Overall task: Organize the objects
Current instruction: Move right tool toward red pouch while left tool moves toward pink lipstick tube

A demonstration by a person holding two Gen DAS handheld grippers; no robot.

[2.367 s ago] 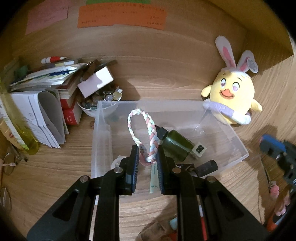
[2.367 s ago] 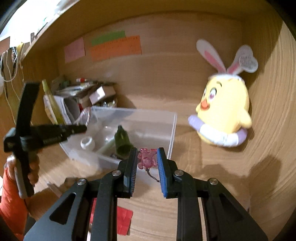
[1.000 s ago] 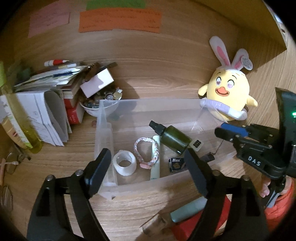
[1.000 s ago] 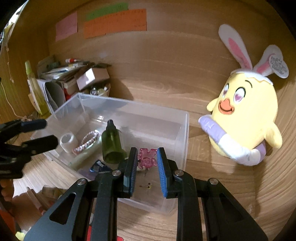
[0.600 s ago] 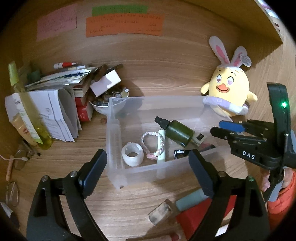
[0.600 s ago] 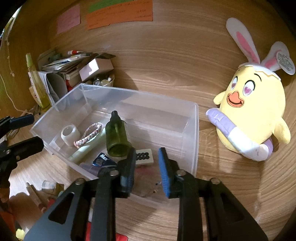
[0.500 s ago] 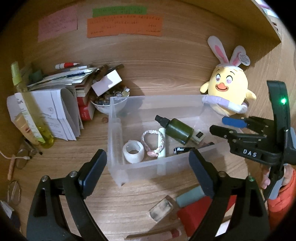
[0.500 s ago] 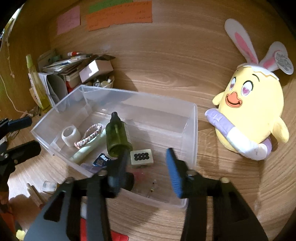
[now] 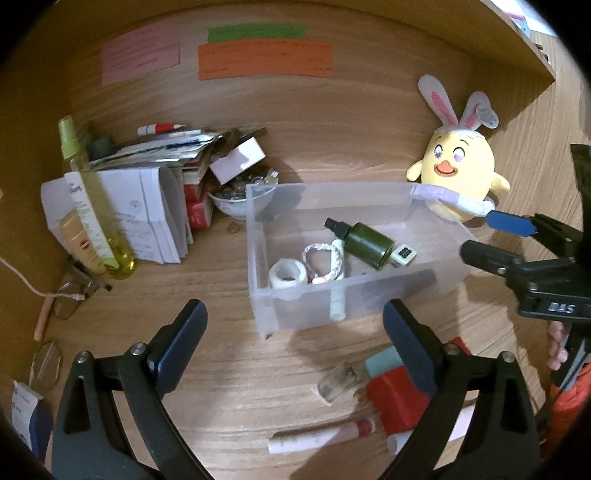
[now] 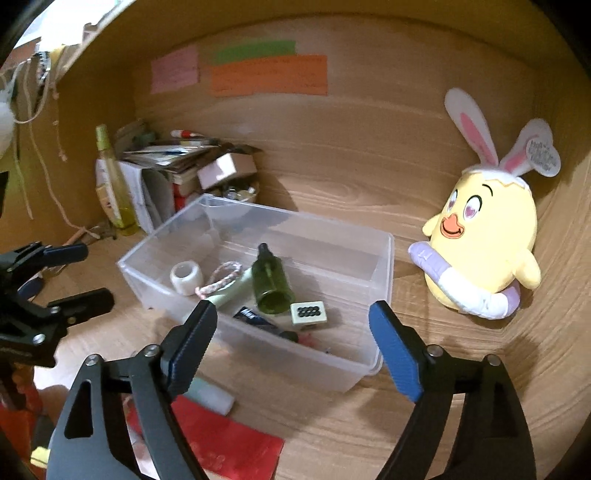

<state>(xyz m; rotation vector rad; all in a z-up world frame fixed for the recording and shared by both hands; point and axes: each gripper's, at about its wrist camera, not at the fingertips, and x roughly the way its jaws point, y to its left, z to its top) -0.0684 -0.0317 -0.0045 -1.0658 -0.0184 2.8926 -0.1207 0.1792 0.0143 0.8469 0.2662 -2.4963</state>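
Left wrist view: the largest readable writing is "DAS", in white on the black body of the right gripper (image 9: 491,240) at the right edge; the handwriting on the orange note (image 9: 264,59), green note (image 9: 256,33) and pink note (image 9: 140,57) on the far wall is too blurred to read. In the right wrist view a small dark packet (image 10: 253,315) in the clear plastic bin (image 10: 384,295) carries white lettering that cannot be made out here.

Compared with 0.5 s ago, both cameras sit farther back from the bin: it looks smaller, and more of the near desk shows, with a red box (image 9: 397,398), a teal-capped tube (image 9: 354,373) and a white stick with a red end (image 9: 321,435). The right gripper's jaws are spread wider than then, holding nothing.

The left gripper (image 9: 295,336) hangs over the near desk, its jaws released and wide apart, empty. Both grippers point toward the far wall.

In the bin lie a dark green spray bottle (image 9: 364,240) on its side, a pale tube (image 9: 338,273), a braided rope ring (image 9: 321,262), a tape roll (image 9: 286,273) and a white tile with black dots (image 10: 308,312). A yellow plush chick with bunny ears (image 10: 484,243) sits just right of the bin.
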